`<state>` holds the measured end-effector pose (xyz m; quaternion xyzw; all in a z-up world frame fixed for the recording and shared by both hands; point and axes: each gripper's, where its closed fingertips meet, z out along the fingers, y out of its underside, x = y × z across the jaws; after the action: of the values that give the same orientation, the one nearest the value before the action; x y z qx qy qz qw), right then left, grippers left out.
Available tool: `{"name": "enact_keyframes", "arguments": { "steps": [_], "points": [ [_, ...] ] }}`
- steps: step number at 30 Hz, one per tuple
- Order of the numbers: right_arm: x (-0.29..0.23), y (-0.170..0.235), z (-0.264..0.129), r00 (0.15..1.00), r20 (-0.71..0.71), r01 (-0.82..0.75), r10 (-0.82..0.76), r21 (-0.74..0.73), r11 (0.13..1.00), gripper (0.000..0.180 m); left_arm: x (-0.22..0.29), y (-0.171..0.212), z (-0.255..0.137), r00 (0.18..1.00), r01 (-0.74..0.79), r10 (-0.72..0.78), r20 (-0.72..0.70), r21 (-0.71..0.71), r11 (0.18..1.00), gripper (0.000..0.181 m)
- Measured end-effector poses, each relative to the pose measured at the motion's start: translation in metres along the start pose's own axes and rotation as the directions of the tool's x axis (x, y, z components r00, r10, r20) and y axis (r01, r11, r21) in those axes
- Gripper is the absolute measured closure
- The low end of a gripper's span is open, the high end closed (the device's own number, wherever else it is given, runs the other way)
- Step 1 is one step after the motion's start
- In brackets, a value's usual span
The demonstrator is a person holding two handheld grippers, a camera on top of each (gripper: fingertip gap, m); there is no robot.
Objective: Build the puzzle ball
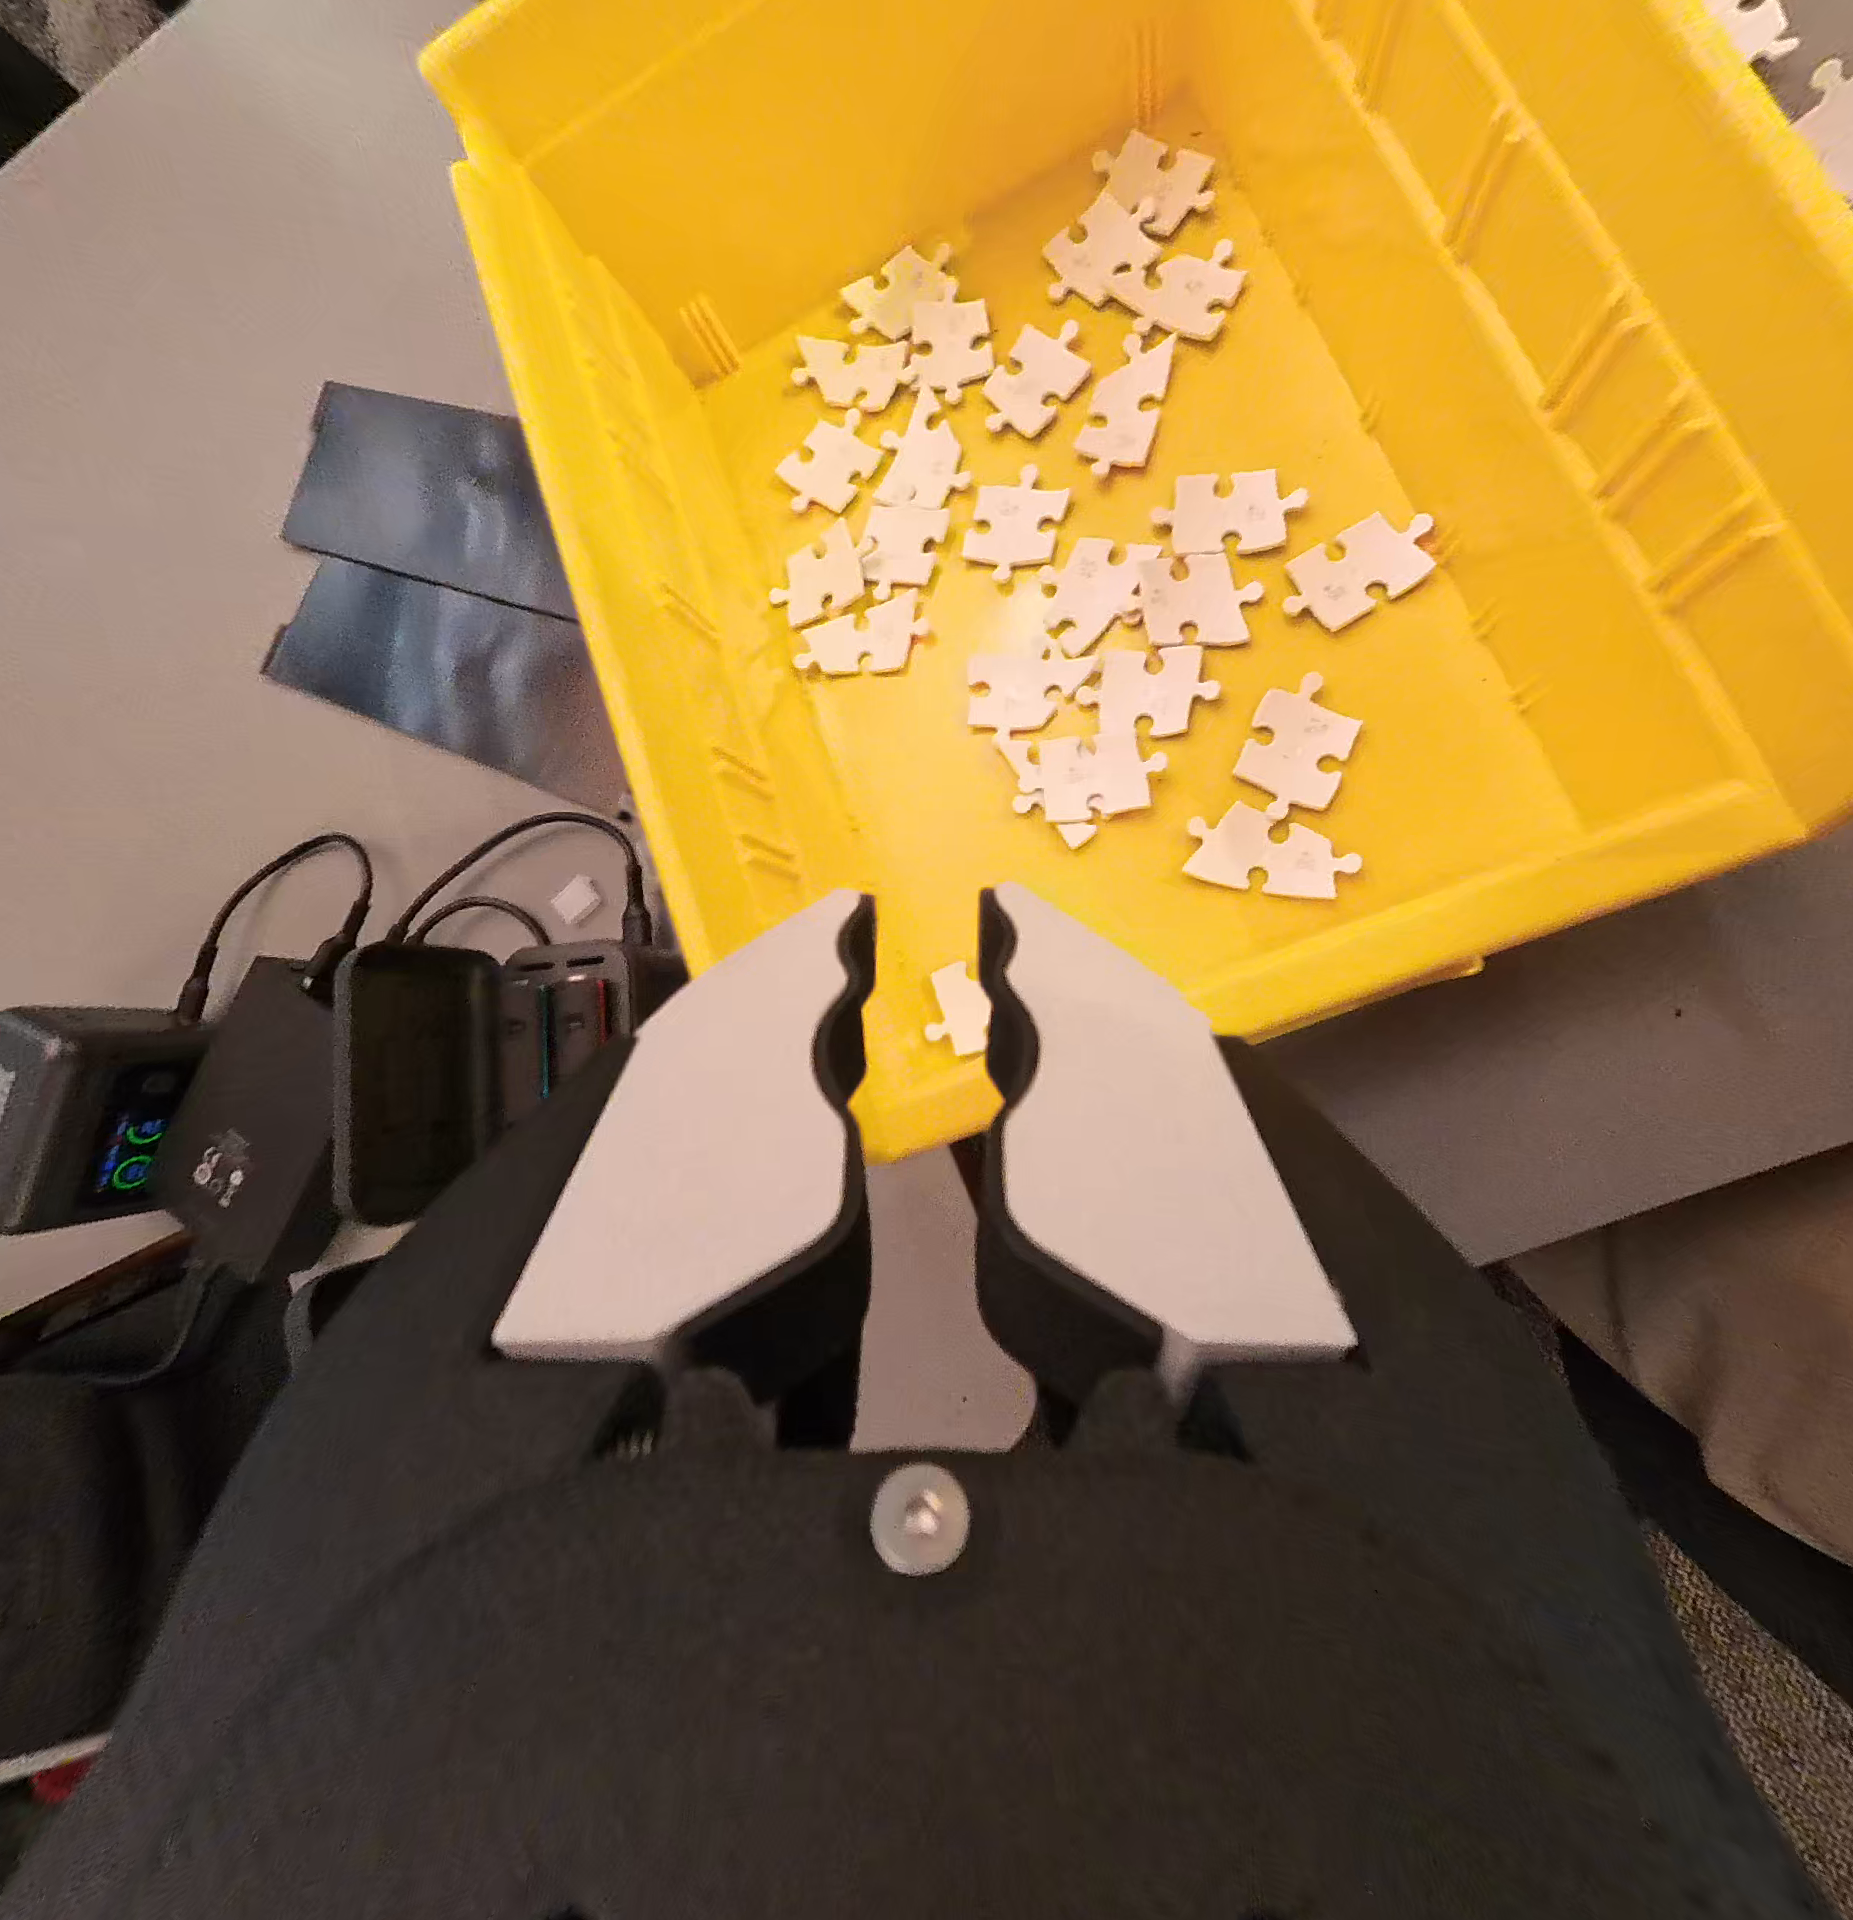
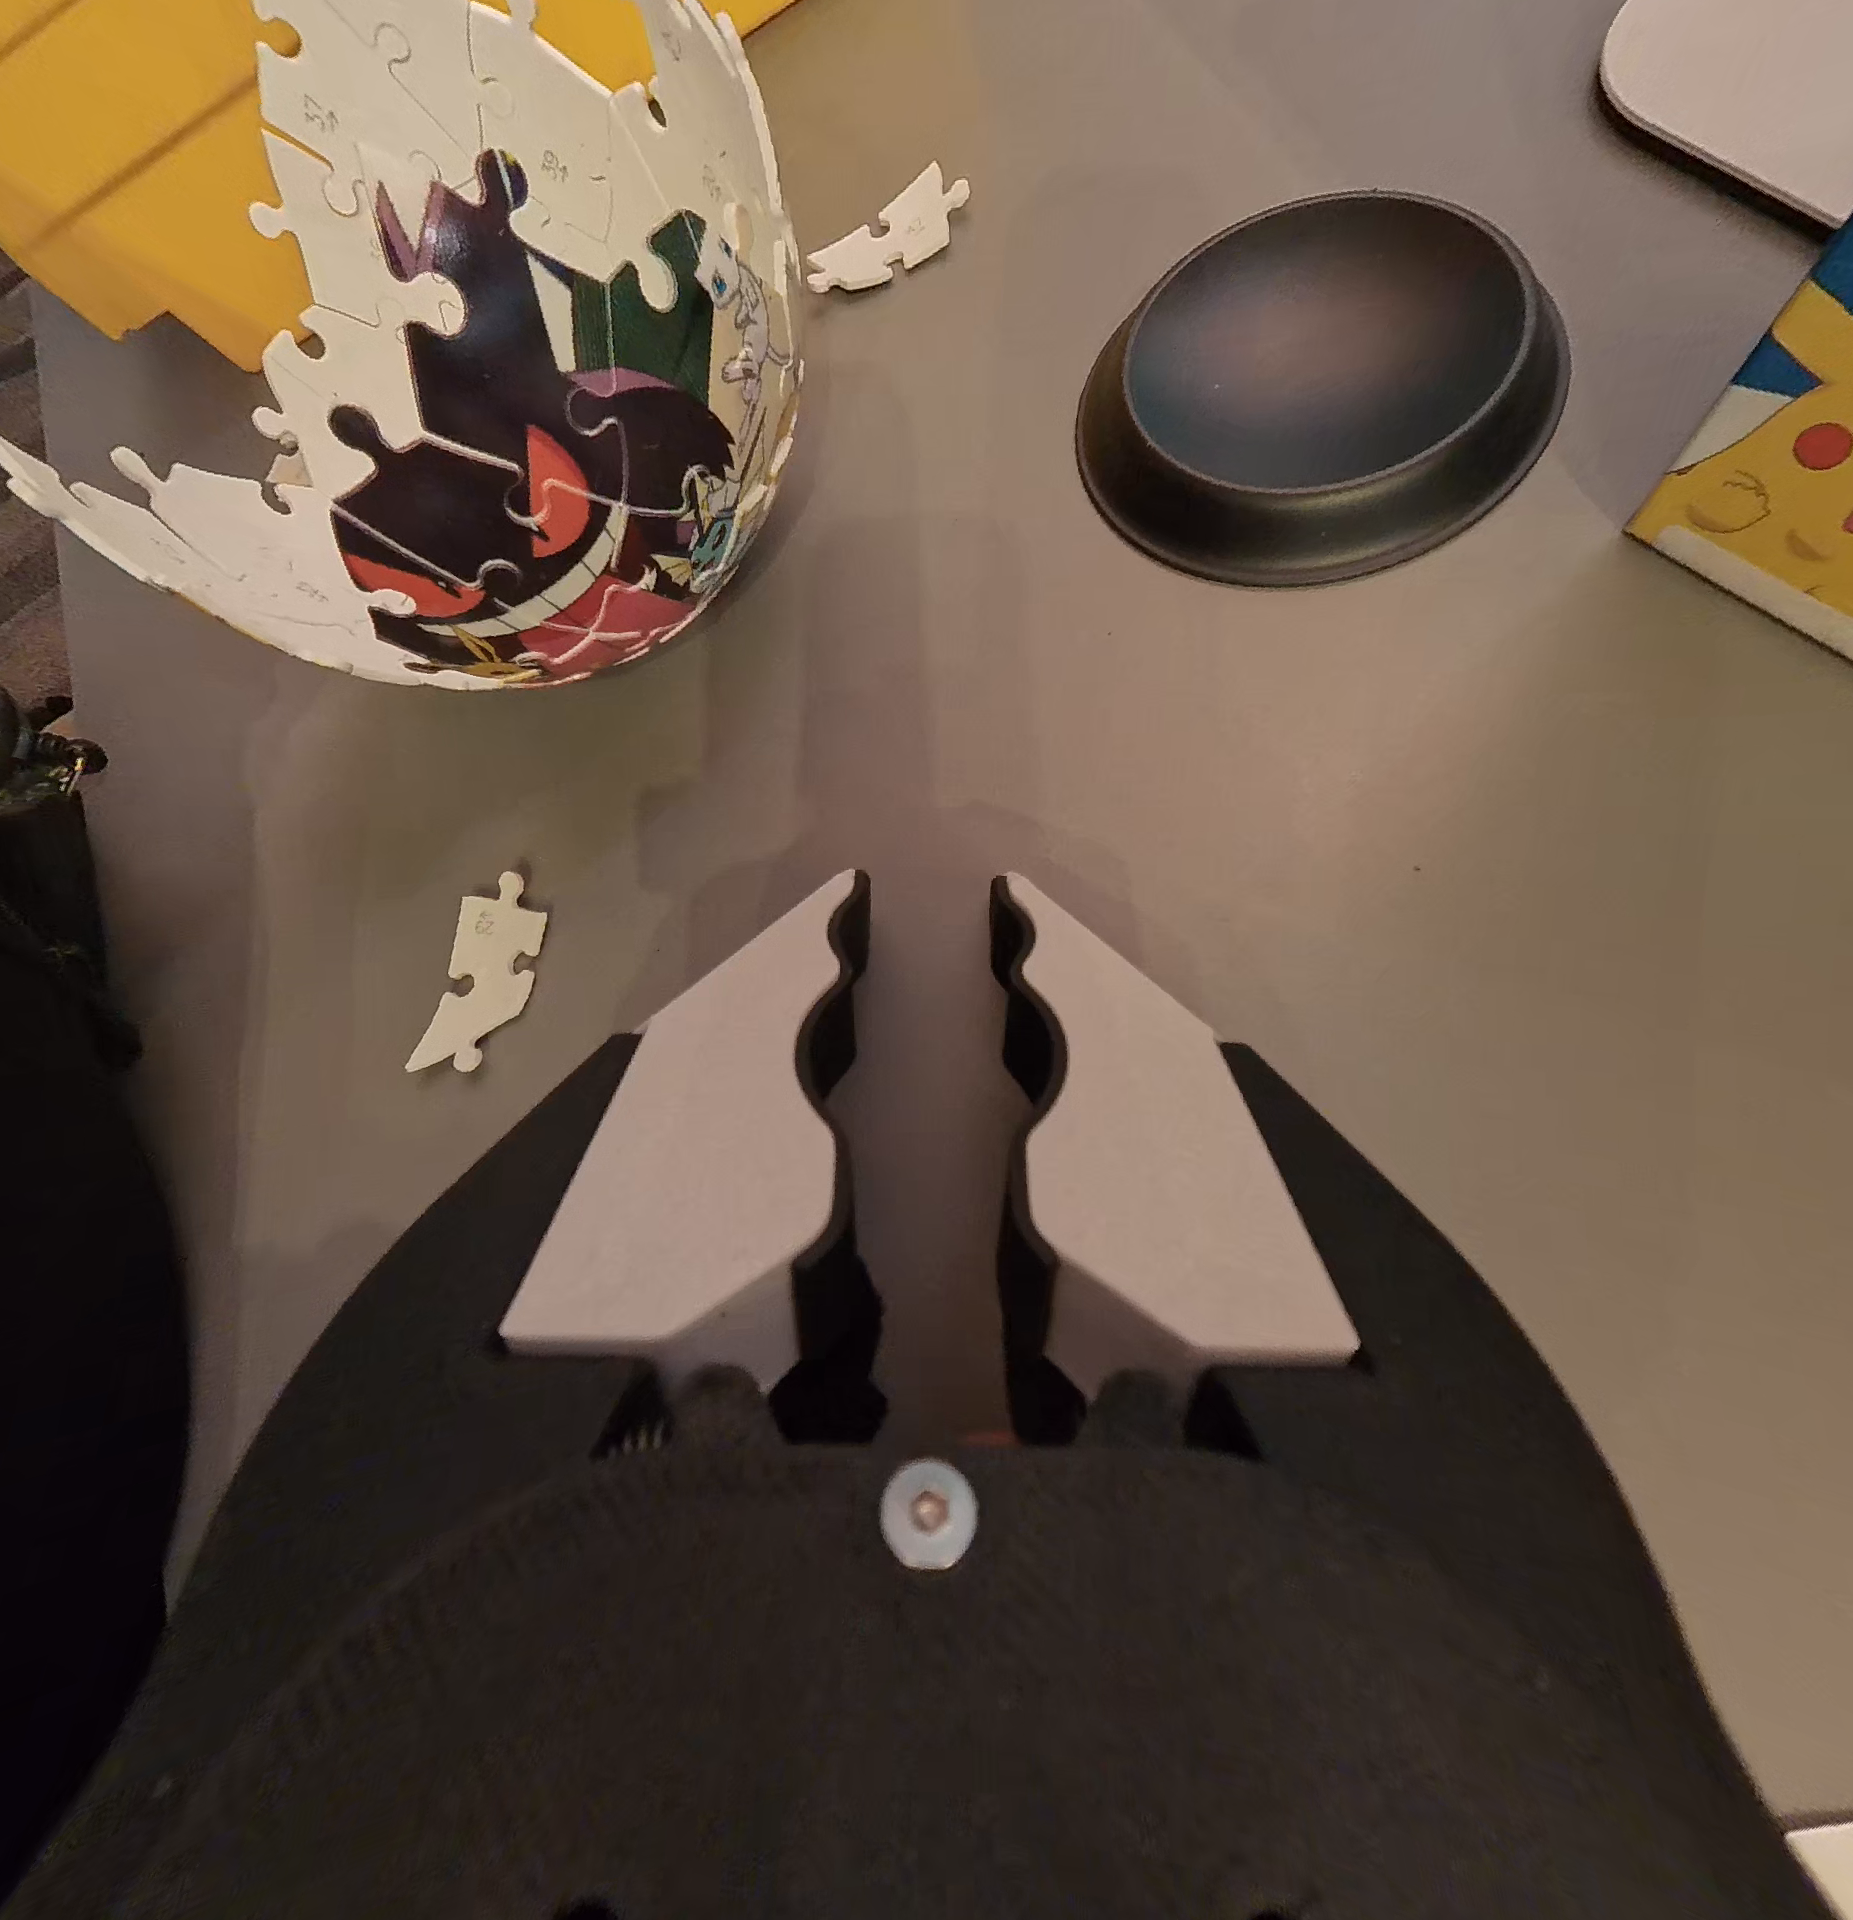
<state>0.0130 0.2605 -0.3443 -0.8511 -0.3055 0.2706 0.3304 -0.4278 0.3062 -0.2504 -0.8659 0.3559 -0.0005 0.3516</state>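
Grey table. My left gripper hangs over the bin of loose pcs, jaws apart, empty. Right gripper also open, empty; half-built ball sits ahead-left w/ stand nearby, ready.

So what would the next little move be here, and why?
Probably the left gripper dips into the yellow bin to pinch the lone piece right below its open fingertips. Both grippers are empty, the puzzle ball is only partly built, and most spare pieces lie white side up in that bin.
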Motion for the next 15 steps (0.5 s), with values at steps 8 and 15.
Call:
{"name": "enact_keyframes", "arguments": {
  "steps": [8, 15],
  "points": [
    [0.0, 0.0, 0.0, 1.0, 0.0, 0.001, -0.001, 0.0, 1.0, 0.158, 0.024, -0.012, 0.017, 0.996, -0.048, 0.047, -0.079, -0.003, 0.999, 0.159],
    [-0.001, 0.0, 0.0, 1.0, -0.001, 0.006, -0.006, 0.0, 1.0, 0.158, 0.051, -0.006, 0.074, 0.976, -0.12, 0.087, -0.201, -0.162, 0.979, 0.15]
  ]
}}
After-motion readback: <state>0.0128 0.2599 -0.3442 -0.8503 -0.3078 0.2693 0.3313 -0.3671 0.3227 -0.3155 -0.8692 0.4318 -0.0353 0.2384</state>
